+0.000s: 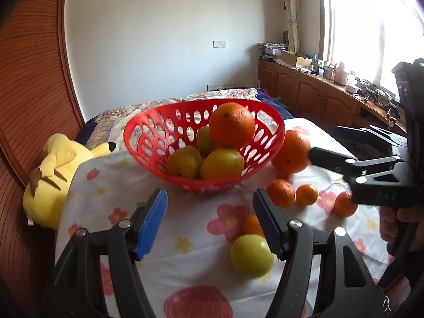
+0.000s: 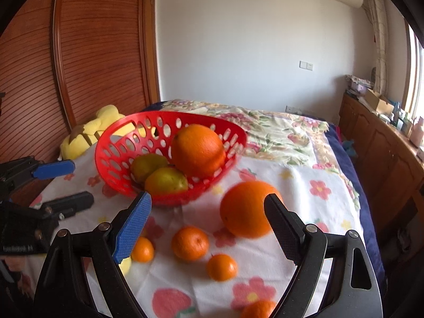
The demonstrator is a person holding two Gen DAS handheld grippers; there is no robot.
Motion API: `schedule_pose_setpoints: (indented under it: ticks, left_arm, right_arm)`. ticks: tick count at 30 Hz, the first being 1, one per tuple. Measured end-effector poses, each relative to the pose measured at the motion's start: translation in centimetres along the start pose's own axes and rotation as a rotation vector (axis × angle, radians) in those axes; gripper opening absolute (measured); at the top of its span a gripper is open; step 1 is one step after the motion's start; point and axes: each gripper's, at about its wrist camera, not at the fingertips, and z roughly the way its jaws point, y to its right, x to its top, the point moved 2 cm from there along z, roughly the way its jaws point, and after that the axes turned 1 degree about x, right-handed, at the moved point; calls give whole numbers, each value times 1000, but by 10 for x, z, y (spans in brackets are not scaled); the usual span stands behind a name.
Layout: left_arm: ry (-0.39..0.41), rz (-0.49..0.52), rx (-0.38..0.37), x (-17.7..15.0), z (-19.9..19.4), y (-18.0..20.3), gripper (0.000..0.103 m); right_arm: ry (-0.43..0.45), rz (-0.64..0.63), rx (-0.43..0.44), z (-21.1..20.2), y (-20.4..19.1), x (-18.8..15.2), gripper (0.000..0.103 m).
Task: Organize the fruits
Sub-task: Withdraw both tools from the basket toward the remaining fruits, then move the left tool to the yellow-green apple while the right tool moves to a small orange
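Note:
A red perforated basket stands on a flowered cloth and holds one big orange and several yellow-green fruits. A second big orange lies on the cloth right of the basket. Several small tangerines and a yellow-green fruit lie in front. My left gripper is open and empty before the basket. My right gripper is open and empty, its tips near the loose big orange.
A yellow plush toy lies left of the basket against a wooden slatted wardrobe. The cloth covers a bed with a floral blanket. A wooden cabinet with clutter runs along the window wall.

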Motion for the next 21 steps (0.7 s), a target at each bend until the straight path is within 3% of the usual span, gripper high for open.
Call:
schedule_pose_setpoints:
  ticks: [11, 21]
  left_arm:
    - [-17, -73, -12, -45, 5, 0, 68]
    - [-30, -104, -24, -64, 11, 4, 68]
  right_arm:
    - [-44, 67, -12, -27, 39, -58, 89]
    - [-113, 81, -13, -20, 50, -87, 84]
